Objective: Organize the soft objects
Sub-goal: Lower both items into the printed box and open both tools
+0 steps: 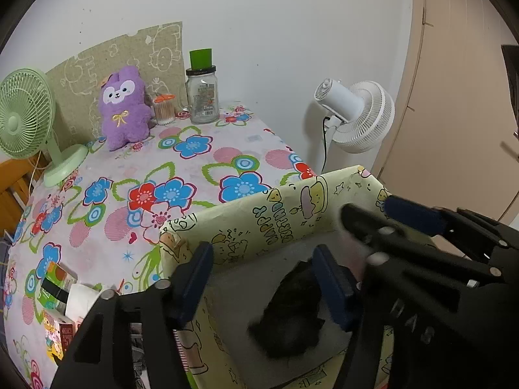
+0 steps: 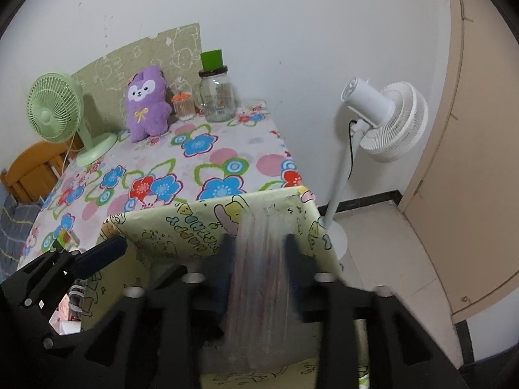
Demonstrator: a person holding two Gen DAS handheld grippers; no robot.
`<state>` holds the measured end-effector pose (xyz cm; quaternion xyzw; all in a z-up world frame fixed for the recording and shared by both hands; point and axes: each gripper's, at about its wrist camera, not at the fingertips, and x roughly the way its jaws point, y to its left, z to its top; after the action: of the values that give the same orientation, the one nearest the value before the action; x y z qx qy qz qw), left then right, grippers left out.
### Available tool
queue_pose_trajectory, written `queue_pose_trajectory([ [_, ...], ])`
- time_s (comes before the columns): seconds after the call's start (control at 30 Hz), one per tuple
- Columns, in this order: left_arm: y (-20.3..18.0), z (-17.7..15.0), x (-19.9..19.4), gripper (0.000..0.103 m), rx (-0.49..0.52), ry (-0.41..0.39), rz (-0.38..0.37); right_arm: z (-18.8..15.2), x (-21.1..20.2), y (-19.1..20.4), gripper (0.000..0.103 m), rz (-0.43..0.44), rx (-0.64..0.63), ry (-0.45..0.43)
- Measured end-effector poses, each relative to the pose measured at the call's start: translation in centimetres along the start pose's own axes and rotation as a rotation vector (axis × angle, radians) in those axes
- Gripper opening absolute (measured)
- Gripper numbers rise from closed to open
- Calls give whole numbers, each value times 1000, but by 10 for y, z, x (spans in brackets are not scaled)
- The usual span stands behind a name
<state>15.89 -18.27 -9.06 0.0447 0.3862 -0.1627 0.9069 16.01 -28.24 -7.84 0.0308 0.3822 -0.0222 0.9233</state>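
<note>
While both grippers hang over the yellow cartoon box [image 1: 285,223] at the table's near-right corner, neither's clamped on anything. Left gripper [image 1: 262,278]: blue pads apart, w/ nothing pinched; a dark soft bundle [image 1: 292,317] lies on the box floor just below them, blurred, can't tell what it is. Right gripper [image 2: 258,272]: pads apart too, a pale streaked soft thing [image 2: 259,291] smeared w/ motion blur betw. them, over the box interior; contact w/ pads can't be made out. Beyond the box, at the table's far edge by the wall, a purple plush [image 1: 125,107] sits upright. Glass jar [image 1: 202,97] stands just right of the plush, green desk fan [image 1: 26,113] left of it. White floor fan [image 1: 356,113] stands off the table, behind the box.
</note>
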Motion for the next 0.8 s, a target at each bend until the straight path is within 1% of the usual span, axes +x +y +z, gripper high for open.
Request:
queue_pose_trajectory([
  [0.03, 0, 0, -1, 74, -3, -4, -3, 0, -1, 0, 65, 0, 7, -8],
  [0.27, 0, 1, -11, 89, 2, -26, 16, 1, -11, 2, 73, -4, 11, -28],
  [0.43, 2, 1, -24, 92, 7, -50, 19, 1, -27, 8, 77, -15, 13, -56],
  [0.63, 4, -2, -47, 95, 13, -92, 44, -2, -47, 18, 83, -13, 14, -95],
  [0.73, 6, -5, -58, 96, 14, -110, 47, -4, -60, 24, 86, -10, 12, -117],
  [0.8, 8, -7, -67, 96, 13, -124, 49, -5, -66, 27, 87, -8, 10, -128],
])
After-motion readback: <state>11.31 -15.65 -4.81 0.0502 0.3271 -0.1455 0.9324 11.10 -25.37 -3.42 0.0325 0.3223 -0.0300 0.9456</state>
